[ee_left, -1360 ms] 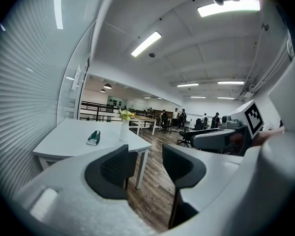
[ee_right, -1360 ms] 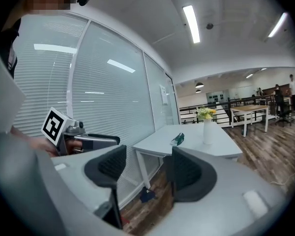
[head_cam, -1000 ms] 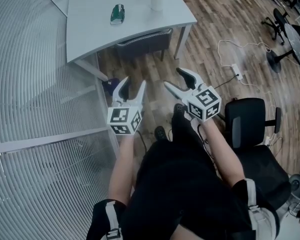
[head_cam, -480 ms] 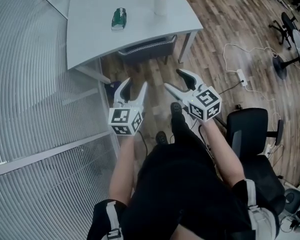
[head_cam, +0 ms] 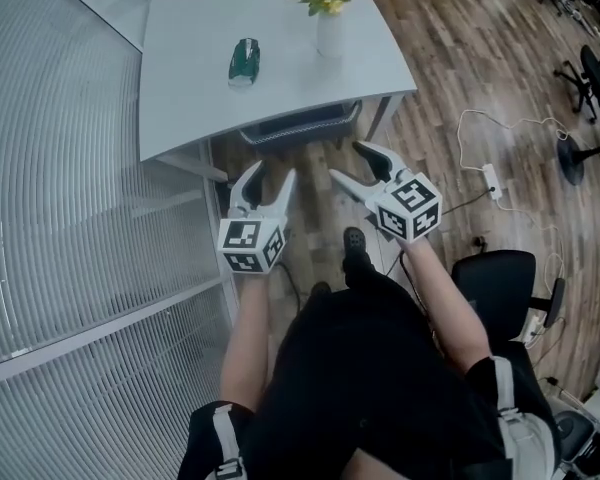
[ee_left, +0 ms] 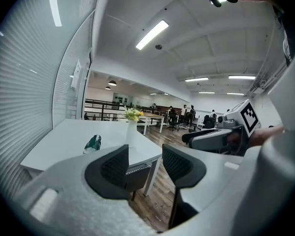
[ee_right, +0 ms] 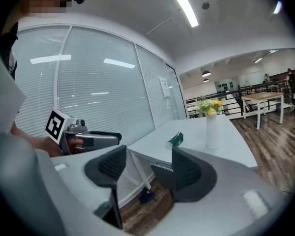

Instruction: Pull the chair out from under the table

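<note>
The dark grey chair [head_cam: 300,126] is tucked under the near edge of the pale grey table [head_cam: 190,88], with only its back showing. My left gripper [head_cam: 270,173] and right gripper [head_cam: 347,161] hover side by side above the wooden floor, a short way in front of the chair, both open and empty. In the left gripper view the chair [ee_left: 137,173] shows between the left gripper's [ee_left: 145,159] spread jaws. The right gripper [ee_right: 147,163] view frames the chair back [ee_right: 161,174] too. Neither gripper touches the chair.
A white vase of flowers [head_cam: 330,30] and a green object [head_cam: 244,60] stand on the table. A glass wall with blinds [head_cam: 70,218] runs along the left. A black office chair [head_cam: 500,278] is at the right, with a power strip and cable [head_cam: 492,178] on the floor.
The table and chair have drawn nearer as the person stepped forward. Both grippers kept their pose and stayed open.
</note>
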